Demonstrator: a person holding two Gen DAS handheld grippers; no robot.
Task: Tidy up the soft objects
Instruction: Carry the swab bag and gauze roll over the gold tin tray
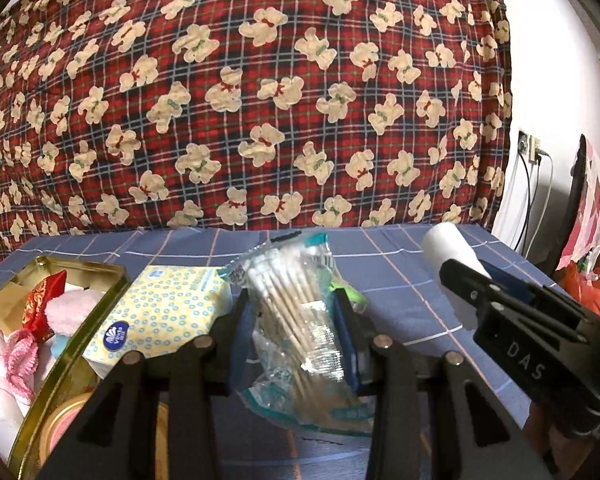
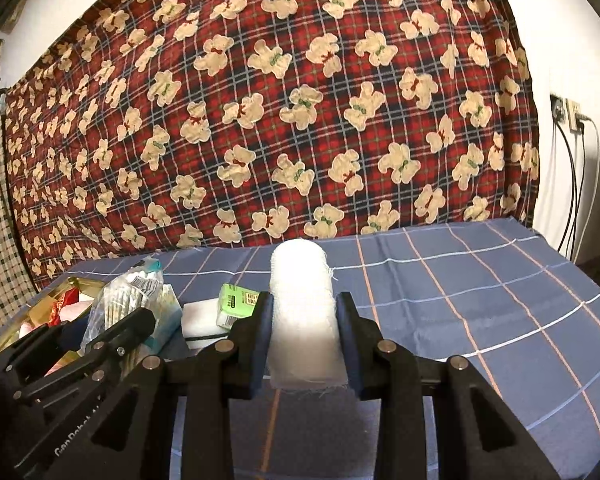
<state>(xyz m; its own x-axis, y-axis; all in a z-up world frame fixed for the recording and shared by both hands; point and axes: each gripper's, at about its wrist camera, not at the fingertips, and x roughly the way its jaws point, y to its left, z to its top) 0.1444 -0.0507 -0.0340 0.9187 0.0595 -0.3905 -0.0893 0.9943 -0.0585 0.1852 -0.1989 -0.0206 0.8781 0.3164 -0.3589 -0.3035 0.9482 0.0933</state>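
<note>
1. Both views are evenly and fairly brightly lit indoors; colours look warm.
2. Fisheye distortion bends the patterned cloth [image 1: 260, 100] and the desk [image 2: 480, 280] edge, with dark vignetting at the corners.
3. The white gauze roll [image 2: 304, 320] is overexposed.
4. The clear plastic bag [image 1: 300, 320] shows glare.
5. Near parts look slightly soft.

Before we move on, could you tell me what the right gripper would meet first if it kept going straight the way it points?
Probably the bare blue checked tablecloth, then the red teddy-bear blanket behind. The right gripper holds a white gauze roll; depth is uncertain.
</note>
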